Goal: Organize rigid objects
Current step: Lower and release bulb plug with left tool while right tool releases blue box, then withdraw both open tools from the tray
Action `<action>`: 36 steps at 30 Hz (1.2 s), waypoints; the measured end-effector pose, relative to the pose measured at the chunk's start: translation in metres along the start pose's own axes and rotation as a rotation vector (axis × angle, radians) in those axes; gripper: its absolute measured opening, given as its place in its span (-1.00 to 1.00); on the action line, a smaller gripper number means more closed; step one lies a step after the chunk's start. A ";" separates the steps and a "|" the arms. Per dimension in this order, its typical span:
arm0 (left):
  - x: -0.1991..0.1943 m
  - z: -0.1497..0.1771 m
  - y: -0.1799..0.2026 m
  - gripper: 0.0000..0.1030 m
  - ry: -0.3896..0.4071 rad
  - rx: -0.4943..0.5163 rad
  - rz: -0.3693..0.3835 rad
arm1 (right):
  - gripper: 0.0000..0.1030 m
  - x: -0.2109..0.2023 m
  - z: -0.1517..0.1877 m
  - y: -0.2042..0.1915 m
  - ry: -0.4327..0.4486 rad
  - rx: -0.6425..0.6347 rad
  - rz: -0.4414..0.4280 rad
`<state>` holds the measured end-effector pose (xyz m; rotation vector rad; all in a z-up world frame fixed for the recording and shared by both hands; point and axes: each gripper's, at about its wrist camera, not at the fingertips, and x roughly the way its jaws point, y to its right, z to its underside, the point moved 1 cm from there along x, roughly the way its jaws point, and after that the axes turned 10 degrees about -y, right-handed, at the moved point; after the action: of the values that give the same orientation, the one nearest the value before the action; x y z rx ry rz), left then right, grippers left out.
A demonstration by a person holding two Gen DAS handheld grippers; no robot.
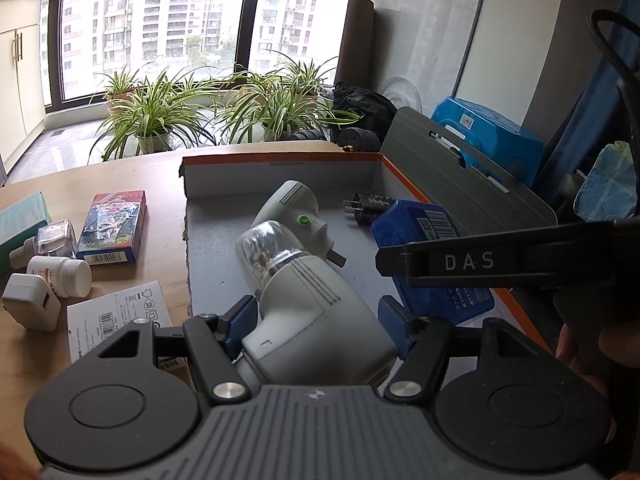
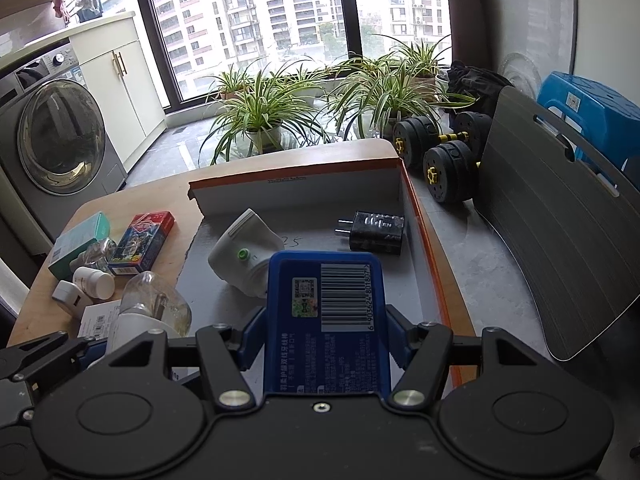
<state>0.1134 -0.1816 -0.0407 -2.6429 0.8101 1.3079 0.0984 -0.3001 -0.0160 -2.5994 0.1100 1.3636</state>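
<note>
Up close in the left wrist view, the left gripper (image 1: 320,316) pinches a white plug-in device (image 1: 316,316) with a clear bottle, held over the box (image 1: 280,168); "DAS" reads on the right gripper (image 1: 468,262). Next, in the right wrist view, the right gripper (image 2: 320,334) clamps a blue pack (image 2: 326,320), barcode 6903624801807, above the box (image 2: 420,208) on the bench (image 2: 120,216).
</note>
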 end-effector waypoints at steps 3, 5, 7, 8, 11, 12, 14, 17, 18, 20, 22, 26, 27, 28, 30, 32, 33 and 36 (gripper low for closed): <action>0.003 -0.001 0.000 0.29 0.000 -0.002 0.011 | 0.49 -0.002 0.000 -0.001 0.012 -0.007 0.006; 0.002 -0.002 0.002 0.51 0.013 0.005 0.015 | 0.49 -0.003 0.001 -0.002 0.017 -0.012 0.021; -0.002 -0.001 0.003 0.62 0.033 0.008 0.011 | 0.49 -0.008 0.001 -0.001 0.029 -0.008 0.030; -0.004 -0.001 0.004 0.62 0.036 0.008 0.011 | 0.49 -0.010 0.002 0.000 0.034 -0.002 0.030; -0.010 0.000 0.002 0.71 0.041 0.004 0.007 | 0.53 -0.021 0.004 0.000 0.058 0.009 0.029; -0.013 0.000 0.001 0.73 0.047 -0.003 0.003 | 0.55 -0.024 0.004 0.000 0.065 0.009 0.030; -0.021 0.002 -0.001 0.84 0.058 -0.016 -0.005 | 0.55 -0.031 0.006 -0.003 0.076 0.005 0.031; -0.033 0.005 -0.006 0.93 0.069 -0.025 -0.029 | 0.57 -0.039 0.010 -0.009 0.090 0.002 0.033; -0.037 0.007 -0.008 0.93 0.071 -0.027 -0.041 | 0.58 -0.041 0.012 -0.011 0.092 0.003 0.030; -0.044 0.011 -0.012 1.00 0.071 -0.035 -0.057 | 0.61 -0.046 0.017 -0.017 0.093 -0.002 0.021; -0.053 0.017 -0.019 1.00 0.071 -0.053 -0.064 | 0.62 -0.050 0.022 -0.023 0.095 -0.012 0.014; -0.068 0.028 -0.032 1.00 0.069 -0.083 -0.087 | 0.63 -0.057 0.032 -0.036 0.092 -0.029 -0.004; -0.073 0.032 -0.036 1.00 0.071 -0.094 -0.097 | 0.63 -0.059 0.035 -0.040 0.090 -0.032 -0.008; -0.077 0.035 -0.041 1.00 0.073 -0.106 -0.106 | 0.63 -0.060 0.037 -0.044 0.087 -0.035 -0.013; -0.084 0.040 -0.049 1.00 0.078 -0.132 -0.116 | 0.63 -0.062 0.042 -0.051 0.083 -0.046 -0.022; -0.092 0.044 -0.056 1.00 0.078 -0.149 -0.135 | 0.63 -0.065 0.046 -0.060 0.080 -0.064 -0.029; -0.095 0.045 -0.059 1.00 0.079 -0.153 -0.153 | 0.63 -0.065 0.048 -0.064 0.079 -0.073 -0.032; -0.104 0.050 -0.067 1.00 0.075 -0.156 -0.177 | 0.63 -0.068 0.051 -0.077 0.075 -0.096 -0.040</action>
<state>0.0596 -0.0652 -0.0033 -2.8223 0.4849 1.2823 0.0305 -0.2160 0.0224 -2.7167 0.0039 1.2881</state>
